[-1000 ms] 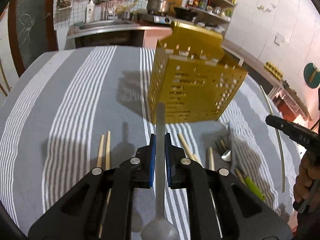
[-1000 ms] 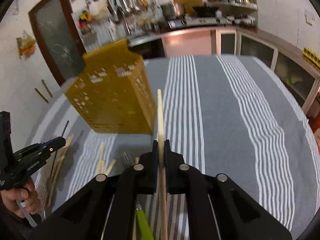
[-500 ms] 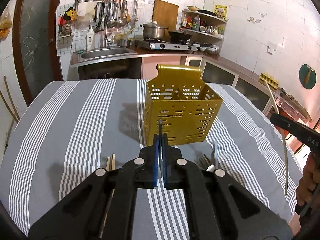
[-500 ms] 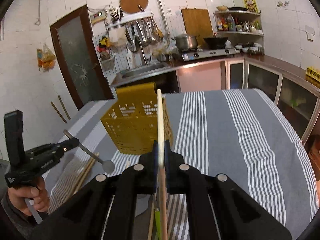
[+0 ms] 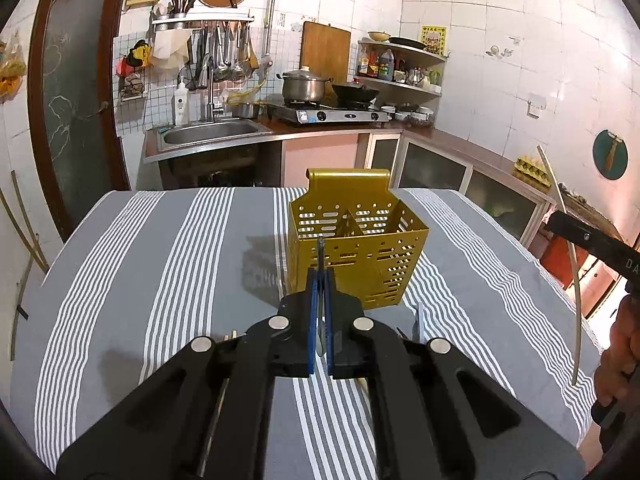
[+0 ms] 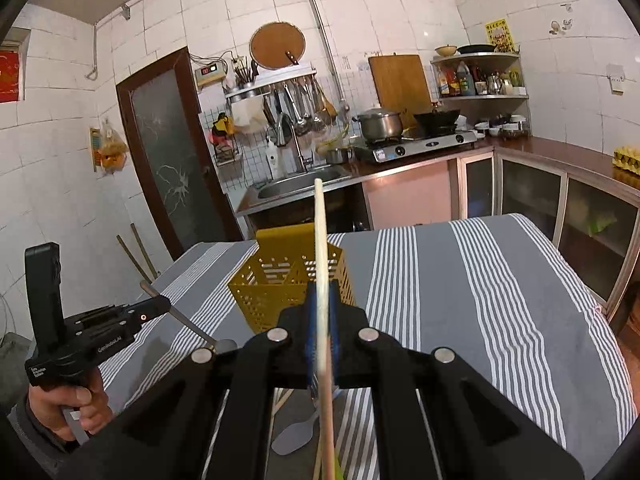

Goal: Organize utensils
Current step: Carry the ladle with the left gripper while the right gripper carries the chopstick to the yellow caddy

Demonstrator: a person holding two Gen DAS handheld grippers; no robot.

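Observation:
A yellow perforated utensil caddy (image 5: pixel 356 248) with divided compartments stands on the striped table; it also shows in the right wrist view (image 6: pixel 276 284). My left gripper (image 5: pixel 319 280) is shut on a metal spoon (image 5: pixel 321 256), held high above the table in front of the caddy. From the right wrist view the spoon (image 6: pixel 188 320) slants through that gripper (image 6: pixel 154 310). My right gripper (image 6: pixel 322 296) is shut on a wooden chopstick (image 6: pixel 320 240) that points up and forward, raised above the table. The chopstick (image 5: pixel 568 248) also shows at the right of the left wrist view.
Under the grippers lie loose utensils: a grey spoon (image 6: pixel 296 436), chopsticks (image 6: pixel 280 404) and something green (image 6: pixel 338 468). The grey striped tablecloth (image 5: pixel 160 272) covers the table. A counter with sink (image 5: pixel 212 132) and stove (image 5: pixel 332 112) stands behind.
Both grippers have risen well above the table with their utensils. The caddy now appears smaller and lower, and I see into its open top.

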